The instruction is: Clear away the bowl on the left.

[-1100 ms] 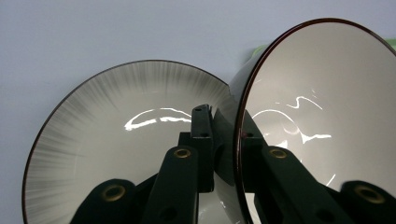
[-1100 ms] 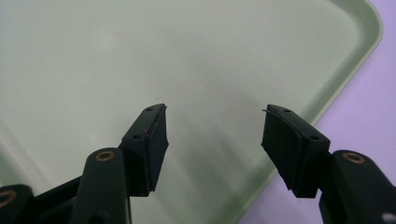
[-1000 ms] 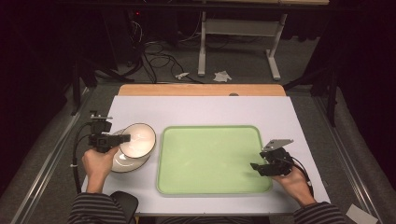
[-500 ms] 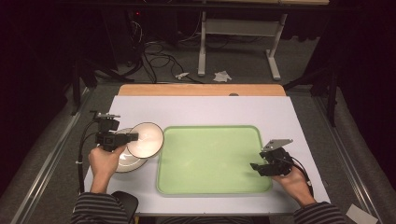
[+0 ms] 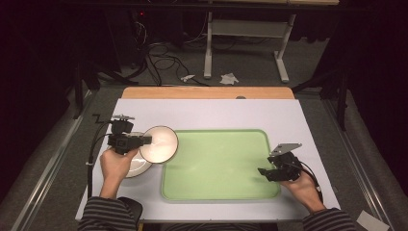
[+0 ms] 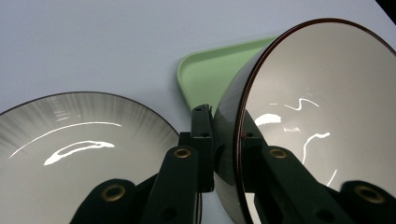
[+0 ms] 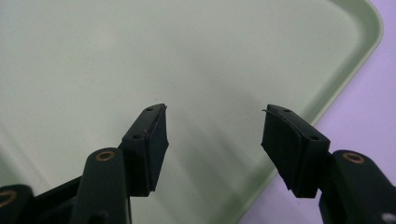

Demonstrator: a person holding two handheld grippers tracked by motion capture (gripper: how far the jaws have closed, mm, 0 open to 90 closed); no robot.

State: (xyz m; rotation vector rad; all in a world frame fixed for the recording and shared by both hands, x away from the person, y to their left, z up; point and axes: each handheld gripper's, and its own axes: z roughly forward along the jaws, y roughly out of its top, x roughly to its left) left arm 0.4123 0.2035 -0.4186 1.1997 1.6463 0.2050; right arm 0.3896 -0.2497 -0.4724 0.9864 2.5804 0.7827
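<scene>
1. Our left gripper (image 5: 144,140) pinches the bowl (image 5: 161,144) by its rim, one jaw inside, one outside; the bowl hangs tilted over the tray's left edge.
2. From the bowl, the tray (image 5: 221,163) lies to the right, its bare floor wide open.
3. Just left of the tray sits a plate (image 6: 60,149), below the bowl.
4. Our right gripper (image 7: 212,140) hovers spread over the tray's right edge, well apart from the bowl.

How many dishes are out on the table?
2: a bowl gripped by its rim in the left gripper beside the green tray, and a plate resting on the table below it.
</scene>
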